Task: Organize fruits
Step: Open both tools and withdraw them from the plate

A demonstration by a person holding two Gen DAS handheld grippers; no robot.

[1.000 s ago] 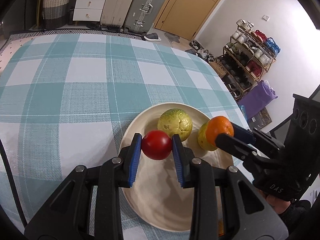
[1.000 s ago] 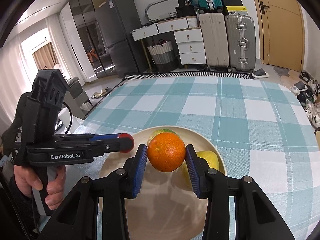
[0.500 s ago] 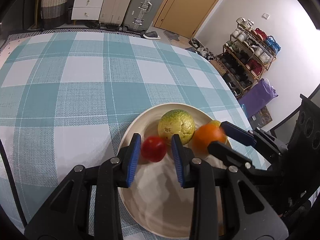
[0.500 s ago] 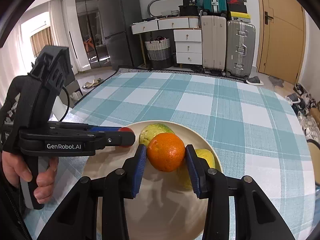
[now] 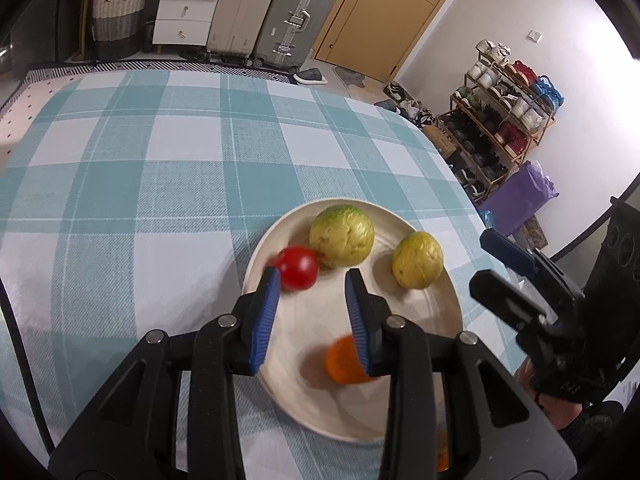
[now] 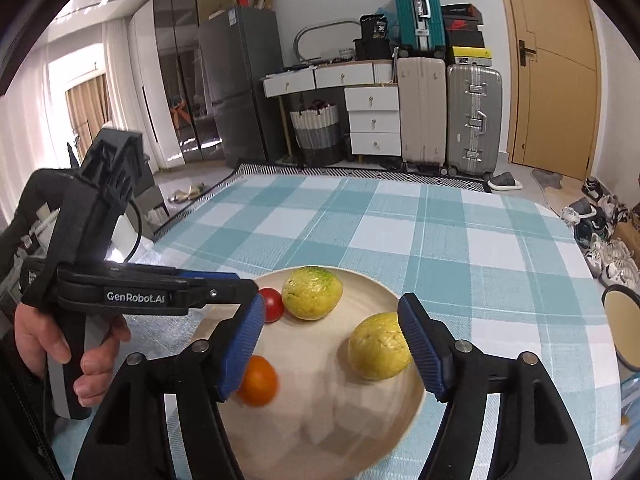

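Checked tablecloth (image 5: 168, 168), teal and white, bare apart from the cream plate (image 5: 448, 304) near my edge. All four fruits sit on that plate, so as far as I can judge the gathering is done; no loose fruit shows on the cloth.

On the plate's face: big green-yellow fruit (image 5: 342, 236) at 12 o'clock, smaller yellow fruit (image 5: 417, 260) at 2 o'clock, orange (image 5: 346, 362) at 6 o'clock, blurred and free. Red tomato (image 5: 298, 268) at 10 o'clock, touching the big fruit, also blurred.

My right gripper (image 6: 332, 346): jaws have just been opening, wide apart, nothing clamped; the orange lies below its left pad. My left gripper (image 5: 312, 312): jaws have just been opening, slightly apart, empty, tomato just beyond the left pad tip.

Left to do, my guess: pull both tongs clear.
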